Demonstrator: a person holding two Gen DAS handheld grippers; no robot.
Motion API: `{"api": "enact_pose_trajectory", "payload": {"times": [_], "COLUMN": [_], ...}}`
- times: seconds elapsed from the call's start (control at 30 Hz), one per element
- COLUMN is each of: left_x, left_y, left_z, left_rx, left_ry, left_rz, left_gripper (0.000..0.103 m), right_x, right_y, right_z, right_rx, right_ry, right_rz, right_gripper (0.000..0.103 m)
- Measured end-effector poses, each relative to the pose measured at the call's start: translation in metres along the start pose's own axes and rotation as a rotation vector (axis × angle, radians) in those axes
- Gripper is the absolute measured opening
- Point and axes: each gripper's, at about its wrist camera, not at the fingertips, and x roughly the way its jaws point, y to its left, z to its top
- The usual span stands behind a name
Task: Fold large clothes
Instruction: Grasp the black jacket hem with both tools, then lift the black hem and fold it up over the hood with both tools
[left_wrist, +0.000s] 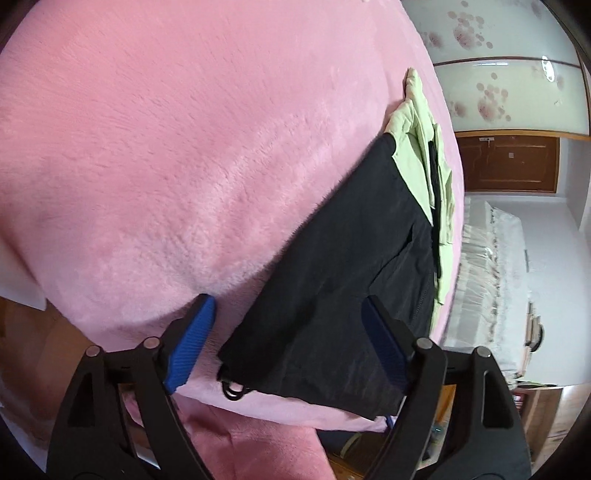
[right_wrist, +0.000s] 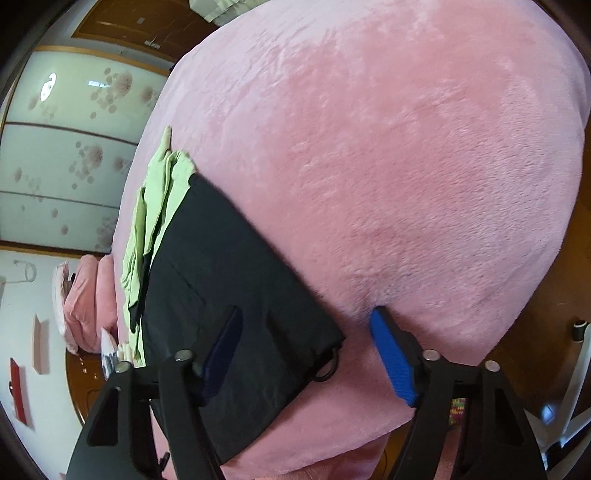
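Blue-padded left tool is sitting spread over the near hem corner of the dark garment, one pad on the cloth, one on the pink bed cover; nothing is pinched. Right tool is straddling the other hem corner, likewise spread. Garment is lying flat along the bed edge, its pale green part farthest away. Risks, as judged: pads catching plush with the hem, or snagging the cord loop, skewing the fold.
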Motion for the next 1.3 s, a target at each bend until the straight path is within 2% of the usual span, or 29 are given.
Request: {"api": "enact_pose_trajectory", "payload": {"times": [0.07, 0.13, 0.23, 0.3, 0.33, 0.4, 0.47, 0.5, 0.57, 0.6, 0.73, 0.83, 0.93, 1.07, 1.3], "left_x": [0.008, 0.014, 0.018, 0.020, 0.024, 0.028, 0.037, 0.038, 0.035, 0.032, 0.016, 0.006, 0.001, -0.007, -0.043], "left_y": [0.003, 0.002, -0.009, -0.018, -0.026, -0.039, -0.055, -0.061, -0.074, -0.081, -0.108, -0.139, -0.180, -0.238, -0.339], "left_z": [0.002, 0.001, 0.000, -0.001, -0.003, -0.010, -0.018, -0.021, -0.028, -0.031, -0.033, -0.029, -0.020, 0.006, 0.070], "left_rx": [-0.052, -0.077, -0.041, -0.006, 0.032, 0.124, 0.228, 0.269, 0.328, 0.333, 0.264, 0.219, 0.247, 0.274, 0.359], "left_ry": [0.088, 0.129, 0.125, 0.125, 0.124, 0.124, 0.119, 0.111, 0.082, 0.065, -0.021, -0.083, -0.106, -0.128, -0.295], "left_rz": [-0.090, -0.104, -0.041, 0.011, 0.061, 0.182, 0.322, 0.354, 0.373, 0.364, 0.238, 0.151, 0.075, -0.023, -0.168], "left_gripper": [0.079, 0.079, 0.078, 0.078, 0.076, 0.065, 0.040, 0.035, 0.016, 0.015, 0.012, 0.011, 0.010, 0.010, 0.009], "right_x": [0.002, 0.004, 0.008, 0.009, 0.010, 0.010, 0.010, 0.011, 0.013, 0.015, 0.021, 0.018, 0.014, 0.008, -0.004], "right_y": [0.004, 0.006, 0.016, 0.021, 0.027, 0.033, 0.048, 0.055, 0.070, 0.077, 0.115, 0.136, 0.161, 0.194, 0.258], "right_z": [-0.004, -0.006, -0.009, -0.009, -0.008, -0.007, -0.008, -0.008, -0.007, -0.008, -0.012, -0.010, -0.004, 0.013, 0.063], "right_rx": [0.001, 0.013, 0.028, 0.027, 0.030, 0.043, 0.036, 0.024, 0.000, -0.001, 0.014, 0.018, 0.070, 0.091, 0.093], "right_ry": [0.017, 0.033, 0.063, 0.070, 0.076, 0.097, 0.107, 0.109, 0.129, 0.154, 0.214, 0.209, 0.187, 0.153, 0.047], "right_rz": [0.009, 0.032, 0.051, 0.051, 0.057, 0.102, 0.148, 0.160, 0.198, 0.229, 0.348, 0.406, 0.511, 0.608, 0.775], "right_gripper": [0.062, 0.055, 0.051, 0.042, 0.033, 0.025, 0.020, 0.019, 0.015, 0.015, 0.013, 0.012, 0.012, 0.012, 0.011]}}
